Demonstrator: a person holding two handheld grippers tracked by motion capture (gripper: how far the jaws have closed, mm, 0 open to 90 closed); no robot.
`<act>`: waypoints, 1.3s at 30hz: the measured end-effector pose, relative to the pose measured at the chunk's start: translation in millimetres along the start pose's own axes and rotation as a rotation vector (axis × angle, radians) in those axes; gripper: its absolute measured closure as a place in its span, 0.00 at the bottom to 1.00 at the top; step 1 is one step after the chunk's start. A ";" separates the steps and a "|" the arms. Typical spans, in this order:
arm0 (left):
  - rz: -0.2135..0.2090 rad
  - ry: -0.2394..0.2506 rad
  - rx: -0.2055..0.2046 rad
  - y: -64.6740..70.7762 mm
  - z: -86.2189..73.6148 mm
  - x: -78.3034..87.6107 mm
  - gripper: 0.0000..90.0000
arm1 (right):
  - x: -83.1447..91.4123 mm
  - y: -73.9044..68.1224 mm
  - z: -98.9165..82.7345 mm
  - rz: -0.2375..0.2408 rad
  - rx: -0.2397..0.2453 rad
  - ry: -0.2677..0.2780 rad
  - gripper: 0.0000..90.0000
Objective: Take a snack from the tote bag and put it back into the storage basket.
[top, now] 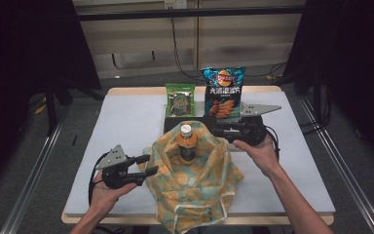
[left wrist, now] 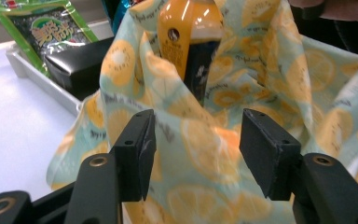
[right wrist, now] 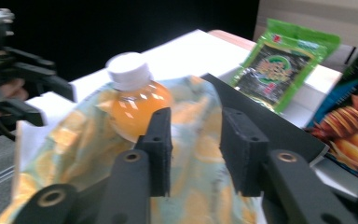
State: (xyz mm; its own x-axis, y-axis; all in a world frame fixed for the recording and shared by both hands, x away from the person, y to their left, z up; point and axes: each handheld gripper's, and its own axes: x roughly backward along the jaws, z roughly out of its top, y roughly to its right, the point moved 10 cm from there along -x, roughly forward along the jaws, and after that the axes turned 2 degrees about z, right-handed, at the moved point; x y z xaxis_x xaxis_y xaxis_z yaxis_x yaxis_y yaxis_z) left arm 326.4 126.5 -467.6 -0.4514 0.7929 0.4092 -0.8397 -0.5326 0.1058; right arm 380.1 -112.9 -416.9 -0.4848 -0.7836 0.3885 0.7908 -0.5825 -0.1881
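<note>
While bottle [top: 187, 144] is already stood inside bag [top: 195, 185], snacks behind right claw [top: 222, 130] are left unpacked. Left claw [top: 146, 165] is half open, nothing gripped, bag just ahead. Right claw likewise parted, empty, at bag rim.

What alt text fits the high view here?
An orange drink bottle stands in a lemon-print cloth bag on a white table, with the left gripper and right gripper open at the bag's sides. Behind stand a green packet and a chip bag.

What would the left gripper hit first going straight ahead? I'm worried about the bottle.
Probably the lemon-print cloth bag, right ahead of its open jaws; the orange bottle stands behind that cloth.
</note>
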 end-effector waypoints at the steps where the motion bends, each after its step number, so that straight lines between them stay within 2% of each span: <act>1: 0.005 -0.001 -0.004 -1.8 2.3 -3.0 0.52 | 0.4 -3.1 1.2 0.007 0.000 0.003 0.76; 3: 0.002 -0.009 -0.007 -4.5 6.2 -9.7 0.53 | 0.0 -7.5 1.7 0.002 0.003 -0.003 0.83; 4: -0.003 -0.023 -0.014 -5.2 7.3 -12.8 0.58 | -0.8 -9.3 1.5 0.003 0.004 -0.005 0.85; 7: -0.020 -0.040 -0.004 -6.8 10.1 -24.2 0.61 | -3.7 -17.3 2.7 0.034 0.012 0.005 0.88; 9: -0.010 -0.050 -0.012 -7.8 10.3 -29.3 0.60 | -7.7 -26.3 4.1 0.082 0.018 0.016 0.87; 11: -0.007 -0.037 0.001 -8.9 11.6 -33.1 0.56 | -12.1 -30.9 3.8 0.091 0.032 0.002 0.86; 13: 0.002 -0.033 0.002 -9.8 10.3 -35.6 0.57 | -17.3 -38.0 3.9 0.130 0.036 -0.007 0.85; 15: -0.008 -0.037 0.014 -8.7 7.5 -37.3 0.67 | -24.1 -42.7 1.8 0.148 0.047 -0.026 0.86; 16: -0.017 -0.044 0.012 -8.2 6.0 -37.6 0.78 | -28.8 -45.0 -1.2 0.166 0.048 -0.042 0.86; 20: -0.029 -0.055 0.017 -6.8 1.9 -37.9 0.96 | -41.5 -42.2 -13.6 0.160 0.053 -0.084 0.89; 22: -0.027 -0.055 0.024 -6.7 1.2 -38.5 0.99 | -46.0 -36.6 -20.8 0.142 0.049 -0.111 0.86; 24: -0.023 -0.059 0.028 -6.3 -0.4 -38.9 1.00 | -49.0 -30.2 -26.5 0.121 0.055 -0.131 0.79; 26: -0.028 -0.063 0.025 -5.7 -1.4 -39.3 1.00 | -50.3 -25.7 -29.0 0.122 0.054 -0.134 0.73; 31: -0.028 -0.079 0.021 -5.9 -4.8 -40.9 1.00 | -56.6 -22.5 -28.9 0.175 0.065 -0.112 0.56; 37: -0.034 -0.088 0.021 -4.2 -6.6 -44.1 1.00 | -66.5 -21.9 -29.6 0.180 0.085 -0.107 0.36; 39: -0.037 -0.089 0.021 -3.9 -6.9 -45.5 1.00 | -71.3 -22.9 -28.8 0.187 0.087 -0.105 0.33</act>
State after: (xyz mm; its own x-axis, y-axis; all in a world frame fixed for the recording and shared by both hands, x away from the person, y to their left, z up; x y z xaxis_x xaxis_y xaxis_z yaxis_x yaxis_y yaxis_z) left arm 348.2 94.6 -492.9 -0.3911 0.7833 0.4831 -0.8484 -0.5104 0.1407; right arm 385.8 -49.9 -466.3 -0.2891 -0.8468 0.4464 0.8948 -0.4048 -0.1885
